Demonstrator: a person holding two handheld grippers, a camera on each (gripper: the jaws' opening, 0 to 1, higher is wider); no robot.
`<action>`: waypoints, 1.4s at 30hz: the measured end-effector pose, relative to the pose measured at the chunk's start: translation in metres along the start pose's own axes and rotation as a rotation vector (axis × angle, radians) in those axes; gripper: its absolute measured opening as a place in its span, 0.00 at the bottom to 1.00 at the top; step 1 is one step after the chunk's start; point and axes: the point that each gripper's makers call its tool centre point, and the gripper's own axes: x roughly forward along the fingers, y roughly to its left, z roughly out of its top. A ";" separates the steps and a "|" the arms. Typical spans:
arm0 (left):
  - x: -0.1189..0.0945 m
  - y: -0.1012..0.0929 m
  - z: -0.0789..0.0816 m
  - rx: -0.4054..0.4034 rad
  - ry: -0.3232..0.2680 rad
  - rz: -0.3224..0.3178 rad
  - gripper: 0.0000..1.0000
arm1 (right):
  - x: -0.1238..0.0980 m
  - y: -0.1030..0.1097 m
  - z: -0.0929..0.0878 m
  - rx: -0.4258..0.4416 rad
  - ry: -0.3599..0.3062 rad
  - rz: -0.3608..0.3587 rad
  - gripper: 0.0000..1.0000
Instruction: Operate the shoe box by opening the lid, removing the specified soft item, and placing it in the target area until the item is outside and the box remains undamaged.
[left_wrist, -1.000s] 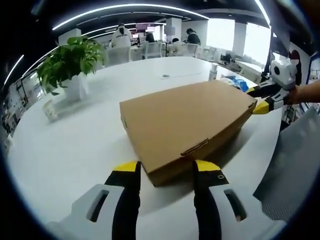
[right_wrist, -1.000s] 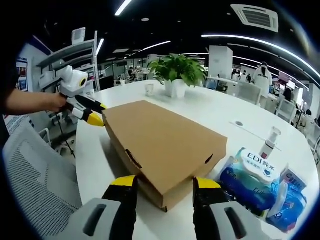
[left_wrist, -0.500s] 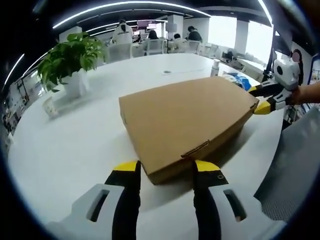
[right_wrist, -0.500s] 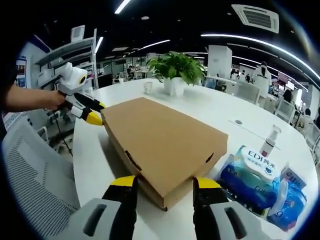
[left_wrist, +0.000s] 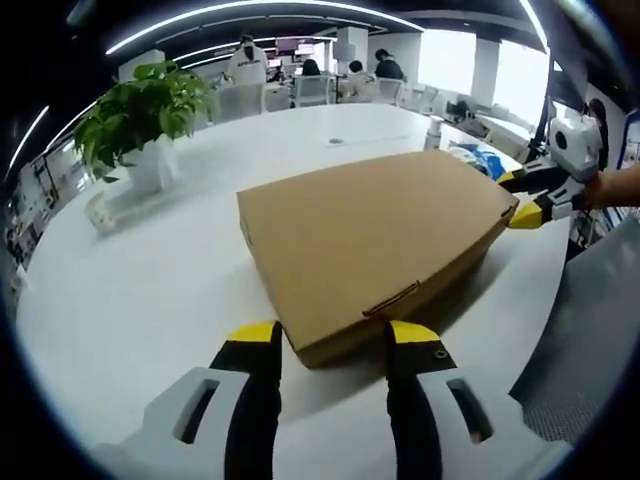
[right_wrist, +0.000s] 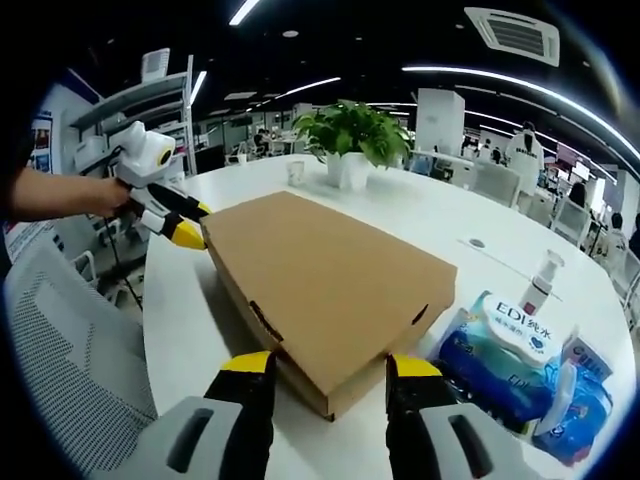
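A flat brown cardboard shoe box lies shut on the white table. My left gripper is open, its yellow-tipped jaws standing either side of the box's near corner. In the right gripper view the same box lies with its corner between the jaws of my open right gripper. Each gripper also appears in the other's view, at the box's opposite end: the right gripper held by a hand, and the left gripper at the far left corner. The soft item is hidden inside the box.
A potted plant and a small cup stand on the table's far side. Blue wet-wipe packs and a spray bottle lie right of the box. A grey mesh chair stands at the table's edge. People sit at distant desks.
Both views have shifted very slightly. The box stays shut, and both grippers keep their places at its corners.
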 end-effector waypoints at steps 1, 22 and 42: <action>0.001 0.001 0.001 0.001 0.001 0.000 0.40 | 0.001 -0.001 0.001 -0.002 0.001 0.000 0.41; 0.032 0.021 0.029 0.000 0.020 -0.002 0.39 | 0.028 -0.036 0.018 -0.006 0.019 -0.006 0.41; 0.061 0.039 0.056 0.000 0.041 -0.012 0.39 | 0.052 -0.069 0.031 -0.009 0.062 -0.018 0.41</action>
